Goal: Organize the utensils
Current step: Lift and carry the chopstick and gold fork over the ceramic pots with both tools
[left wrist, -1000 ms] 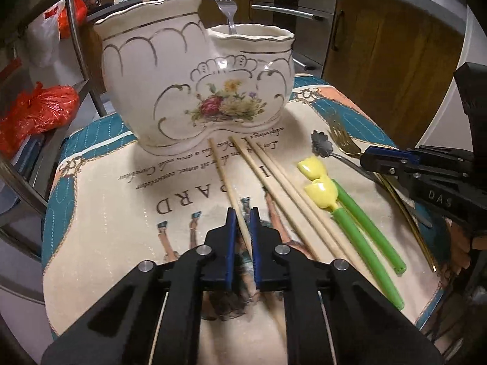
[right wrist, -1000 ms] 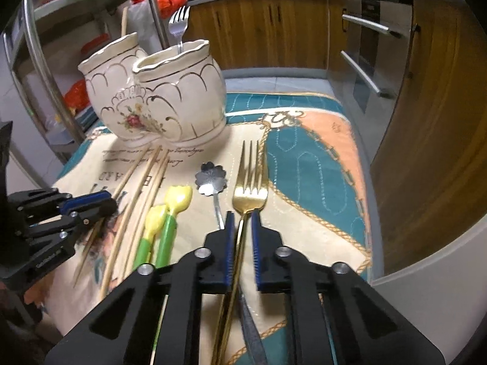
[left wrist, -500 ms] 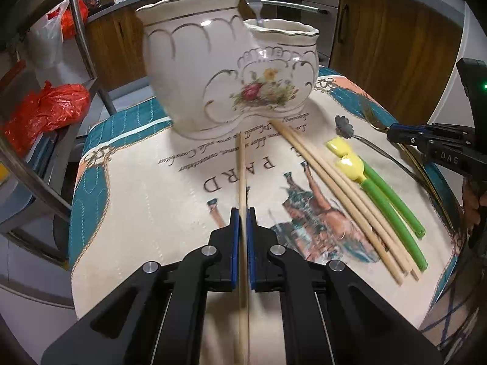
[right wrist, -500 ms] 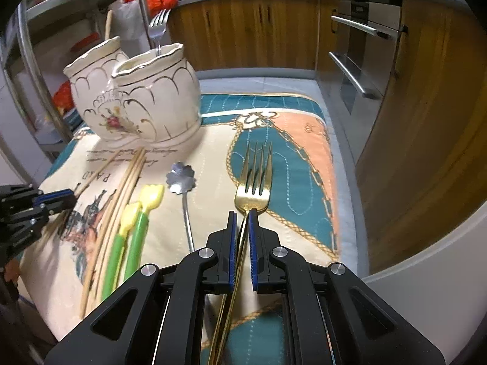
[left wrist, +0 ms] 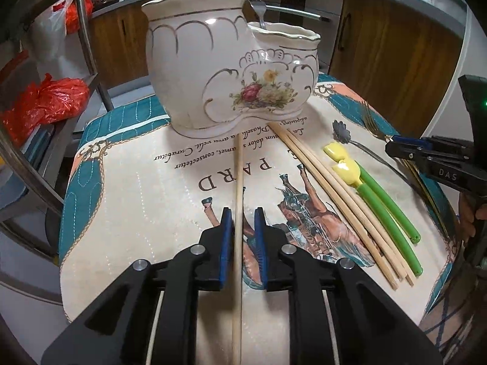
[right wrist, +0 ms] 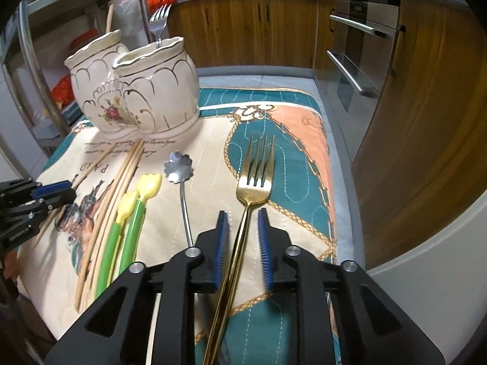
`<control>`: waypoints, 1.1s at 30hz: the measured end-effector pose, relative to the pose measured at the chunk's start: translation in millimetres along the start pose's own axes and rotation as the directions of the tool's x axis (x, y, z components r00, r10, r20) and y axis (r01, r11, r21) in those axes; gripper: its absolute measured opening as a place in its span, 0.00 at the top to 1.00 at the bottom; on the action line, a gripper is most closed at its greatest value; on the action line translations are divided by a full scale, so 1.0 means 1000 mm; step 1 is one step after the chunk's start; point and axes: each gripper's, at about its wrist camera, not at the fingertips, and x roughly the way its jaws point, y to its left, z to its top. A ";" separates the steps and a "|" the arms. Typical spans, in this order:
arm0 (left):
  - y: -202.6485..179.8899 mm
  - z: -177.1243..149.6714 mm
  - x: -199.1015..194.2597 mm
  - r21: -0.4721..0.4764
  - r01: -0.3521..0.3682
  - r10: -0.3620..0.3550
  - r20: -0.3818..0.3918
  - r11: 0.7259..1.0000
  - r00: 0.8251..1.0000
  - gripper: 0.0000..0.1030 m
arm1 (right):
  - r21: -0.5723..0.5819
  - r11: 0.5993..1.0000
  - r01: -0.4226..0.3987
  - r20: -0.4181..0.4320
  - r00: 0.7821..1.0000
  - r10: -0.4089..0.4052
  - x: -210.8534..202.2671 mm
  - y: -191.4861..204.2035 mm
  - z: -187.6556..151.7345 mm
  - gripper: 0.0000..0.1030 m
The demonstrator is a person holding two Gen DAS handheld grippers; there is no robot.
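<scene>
Left hand-held gripper [left wrist: 243,222] stands apart around 1 chopstick [left wrist: 238,188]; right hand-held gripper [right wrist: 241,228], jaws apart, straddles the gold fork [right wrist: 254,179] near the ceramic holder [right wrist: 134,91].

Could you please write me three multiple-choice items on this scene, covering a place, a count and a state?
1. Where does the silver fork stand? A. in a drawer B. in the ceramic holder's shorter compartment C. on the counter
2. How many green-handled utensils lie on the mat? A. one B. two C. four
3. How is the right gripper? A. shut on a spoon B. shut, empty C. open, gold fork handle between its fingers
Answers: 1 B, it rises from the lower pot; 2 B, two lie side by side; 3 C, gaps flank the handle.
</scene>
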 end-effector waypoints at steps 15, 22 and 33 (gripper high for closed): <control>0.004 -0.009 -0.007 0.021 -0.006 0.005 0.056 1.000 0.998 0.95 | -0.003 1.000 -0.015 0.116 0.993 0.015 -0.026 0.010 -0.004 0.94; 0.002 -0.012 -0.023 0.027 0.019 -0.022 0.138 0.999 0.990 0.95 | -0.048 0.999 -0.023 0.253 0.967 0.035 -0.064 0.021 -0.006 0.94; -0.006 -0.016 -0.048 0.082 0.053 -0.073 0.277 0.995 0.958 0.95 | -0.126 0.992 -0.028 0.428 0.900 0.079 -0.113 0.036 -0.014 0.94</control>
